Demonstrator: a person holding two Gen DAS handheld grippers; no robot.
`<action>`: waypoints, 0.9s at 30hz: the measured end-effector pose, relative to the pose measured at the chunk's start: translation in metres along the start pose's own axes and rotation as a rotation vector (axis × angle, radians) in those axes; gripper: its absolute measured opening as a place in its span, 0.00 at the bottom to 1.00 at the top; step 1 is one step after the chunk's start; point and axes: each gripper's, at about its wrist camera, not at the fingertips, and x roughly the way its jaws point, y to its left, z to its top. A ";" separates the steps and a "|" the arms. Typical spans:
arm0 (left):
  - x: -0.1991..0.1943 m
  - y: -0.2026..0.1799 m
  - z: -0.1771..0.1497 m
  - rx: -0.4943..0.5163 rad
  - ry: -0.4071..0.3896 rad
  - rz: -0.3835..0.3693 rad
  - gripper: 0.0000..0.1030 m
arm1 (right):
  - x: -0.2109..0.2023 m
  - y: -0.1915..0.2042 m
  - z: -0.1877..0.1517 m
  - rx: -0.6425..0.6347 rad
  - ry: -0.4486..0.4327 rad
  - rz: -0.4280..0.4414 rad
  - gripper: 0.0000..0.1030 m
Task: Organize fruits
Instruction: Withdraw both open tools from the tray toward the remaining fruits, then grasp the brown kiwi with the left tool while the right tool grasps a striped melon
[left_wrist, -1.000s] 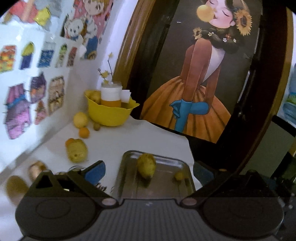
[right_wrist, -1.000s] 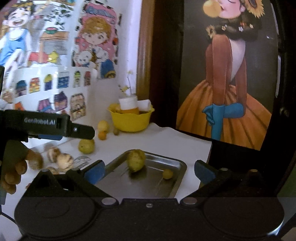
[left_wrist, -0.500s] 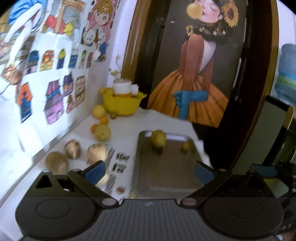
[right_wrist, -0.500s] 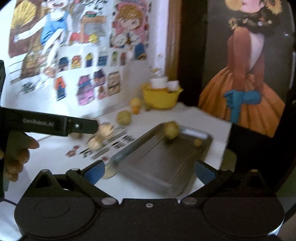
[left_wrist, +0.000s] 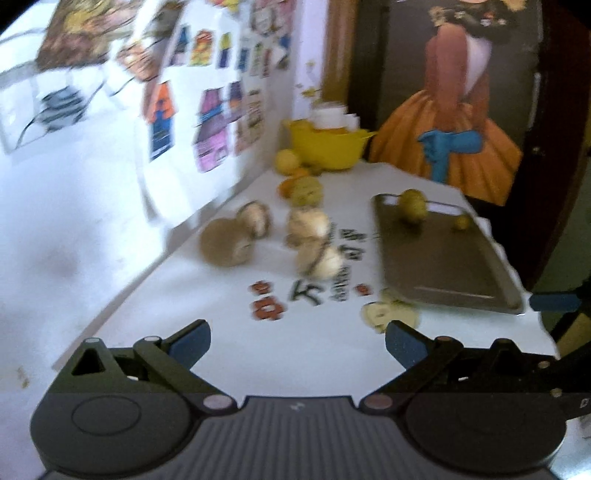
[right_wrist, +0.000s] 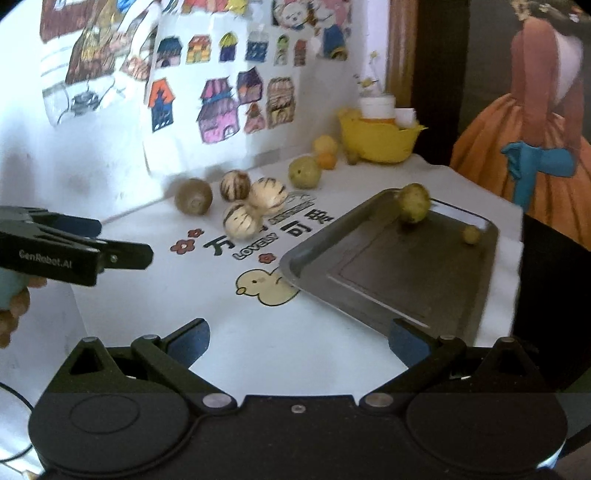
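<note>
Both tools are pulling back from the tray (right_wrist: 373, 314), spread, empty; two fruits (right_wrist: 413, 202) tray-side, rest awaiting beside it.

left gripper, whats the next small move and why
Probably ease the open left gripper forward toward the nearest pale striped round fruit. Both grippers hold nothing; the right gripper is open too. The grey metal tray so far holds only a green-yellow fruit and a small yellow one, while several fruits lie loose on the white printed cloth.
</note>
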 end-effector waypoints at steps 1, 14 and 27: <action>0.001 0.005 0.000 -0.009 0.005 0.012 1.00 | 0.004 0.001 0.003 -0.009 0.004 0.006 0.99; 0.039 0.051 0.020 -0.025 0.034 0.141 1.00 | 0.059 0.019 0.034 -0.148 0.009 0.050 0.99; 0.080 0.060 0.042 -0.020 0.000 0.121 1.00 | 0.108 0.031 0.060 -0.191 0.002 0.085 0.99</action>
